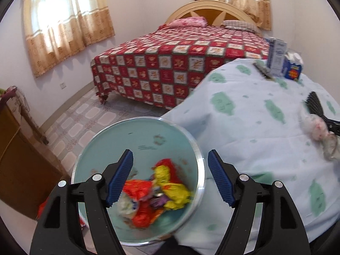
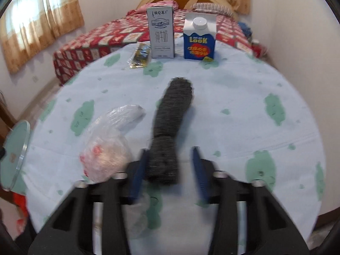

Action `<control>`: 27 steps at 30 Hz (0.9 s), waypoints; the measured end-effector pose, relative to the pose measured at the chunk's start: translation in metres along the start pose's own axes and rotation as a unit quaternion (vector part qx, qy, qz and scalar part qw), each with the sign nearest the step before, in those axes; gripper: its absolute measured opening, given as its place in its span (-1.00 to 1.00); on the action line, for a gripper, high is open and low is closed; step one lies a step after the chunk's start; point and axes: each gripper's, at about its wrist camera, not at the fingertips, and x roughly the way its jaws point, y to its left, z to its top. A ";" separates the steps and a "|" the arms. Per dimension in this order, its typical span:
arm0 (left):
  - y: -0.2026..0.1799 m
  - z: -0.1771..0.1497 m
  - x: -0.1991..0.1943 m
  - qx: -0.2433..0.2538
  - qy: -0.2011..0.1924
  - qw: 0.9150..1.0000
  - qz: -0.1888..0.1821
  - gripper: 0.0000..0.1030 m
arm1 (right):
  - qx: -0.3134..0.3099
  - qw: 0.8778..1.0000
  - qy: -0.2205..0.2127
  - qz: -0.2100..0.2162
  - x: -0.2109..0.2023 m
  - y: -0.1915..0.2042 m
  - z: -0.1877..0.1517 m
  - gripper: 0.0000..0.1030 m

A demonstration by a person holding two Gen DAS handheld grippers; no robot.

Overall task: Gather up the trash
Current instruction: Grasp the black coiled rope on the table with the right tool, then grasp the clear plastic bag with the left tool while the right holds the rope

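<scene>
My left gripper hangs open over a light-blue bin that holds crumpled red and yellow wrappers; nothing is between its pads. On the round table lies a dark grey sock. My right gripper straddles its near end. The left pad is at the sock's edge, and the right pad stands apart from it. A crumpled clear plastic bag lies just left of that gripper. A small wrapper sits at the table's far side.
A white milk box and a blue carton stand upright at the table's far edge. The bin is off the table's left side. A bed with a red checked cover is beyond, and a wooden cabinet stands at left.
</scene>
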 end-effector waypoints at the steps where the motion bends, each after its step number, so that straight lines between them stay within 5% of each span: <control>1: -0.006 0.002 -0.002 0.003 -0.002 1.000 -0.004 0.40 | 0.002 1.000 -0.003 0.005 -0.001 0.000 0.000 -0.56; 8: -0.069 0.020 -0.025 0.015 -0.017 0.998 -0.057 0.49 | 0.019 0.997 -0.073 -0.001 -0.065 -0.030 -0.024 -0.57; 18: -0.210 0.025 -0.050 0.088 -0.026 0.987 -0.131 0.69 | 0.052 0.992 -0.102 -0.046 -0.108 -0.096 -0.077 -0.57; 27: -0.270 0.001 -0.023 0.126 0.016 0.985 -0.118 0.71 | 0.083 0.988 -0.123 -0.029 -0.104 -0.109 -0.101 -0.56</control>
